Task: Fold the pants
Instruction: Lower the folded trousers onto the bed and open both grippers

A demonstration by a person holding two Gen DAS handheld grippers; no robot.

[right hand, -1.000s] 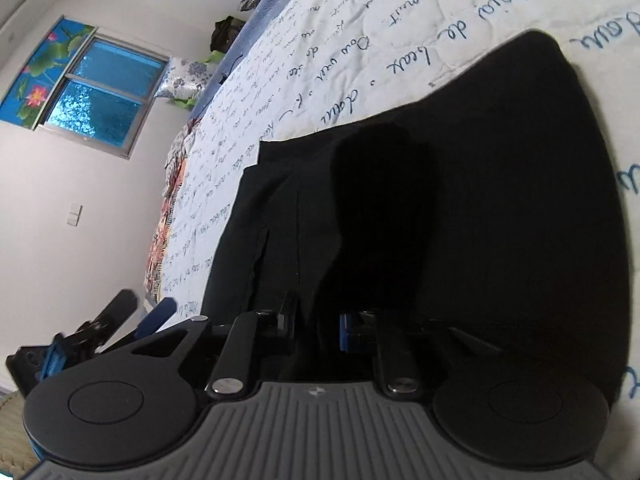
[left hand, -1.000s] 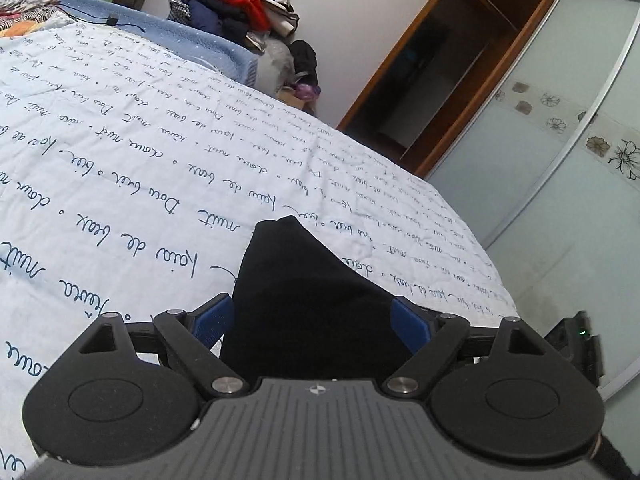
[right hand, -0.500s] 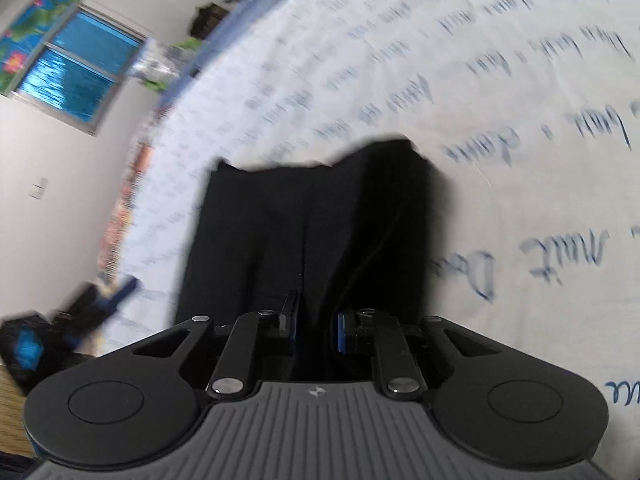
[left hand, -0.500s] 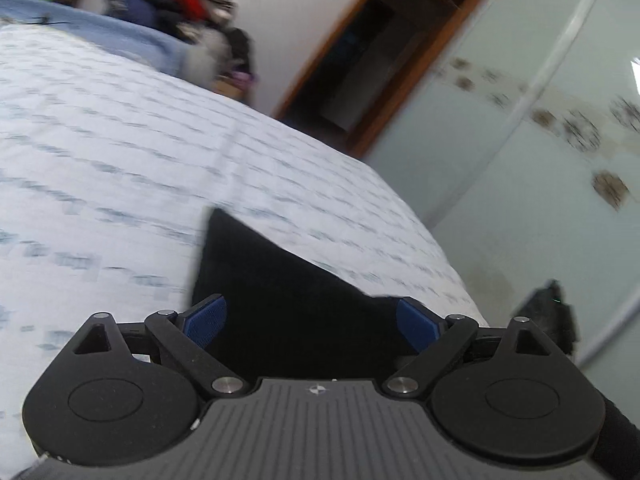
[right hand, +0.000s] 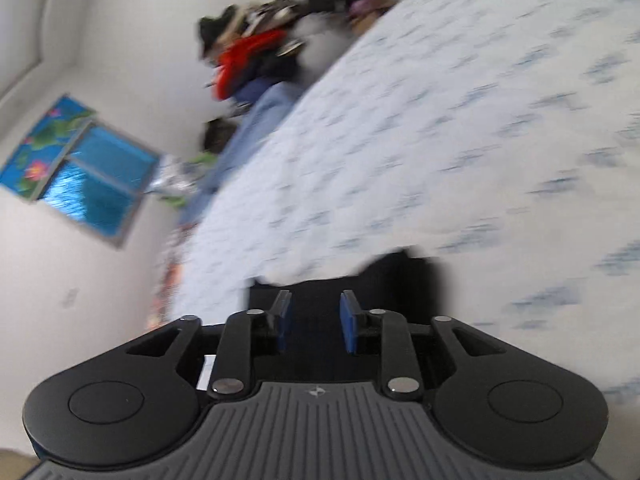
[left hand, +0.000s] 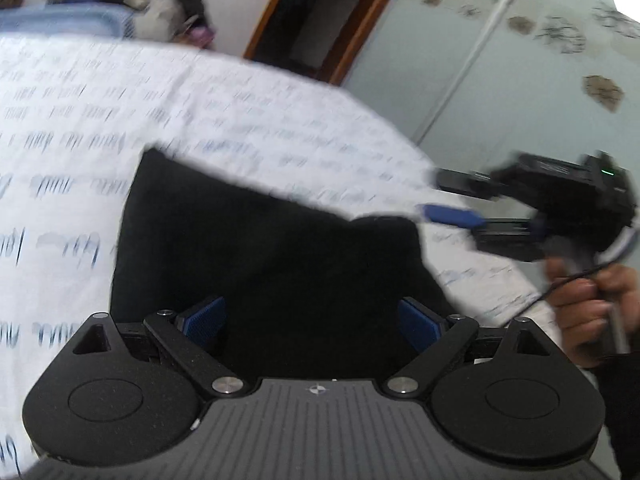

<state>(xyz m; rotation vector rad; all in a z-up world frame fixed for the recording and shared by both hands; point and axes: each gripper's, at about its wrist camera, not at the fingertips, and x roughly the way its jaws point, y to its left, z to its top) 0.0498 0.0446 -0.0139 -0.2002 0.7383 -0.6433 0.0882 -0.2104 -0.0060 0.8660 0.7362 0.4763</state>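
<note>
The black pants (left hand: pixel 260 248) lie folded into a compact block on the white bedspread with blue script (left hand: pixel 240 120). My left gripper (left hand: pixel 311 320) hovers over their near edge, wide open, and its blue pads (left hand: pixel 204 316) stand clear of the cloth. In the left wrist view my right gripper (left hand: pixel 452 216) sits just past the pants' right corner, held by a hand (left hand: pixel 580 304). In its own view the right gripper (right hand: pixel 315 320) is above the pants (right hand: pixel 400 276). Its jaws are opening, and between the pads only the cloth below shows, not gripped.
A pile of clothes (right hand: pixel 256 56) is heaped at the bed's far end. A wardrobe with frosted sliding doors (left hand: pixel 520 60) stands beyond the bed's right edge. A blue window (right hand: pixel 88 168) is in the wall. Both views are blurred by motion.
My right gripper has let go of the fold it pinched and lifted away from the pants. My left gripper has swung right, which brings the right gripper and the hand into its view.
</note>
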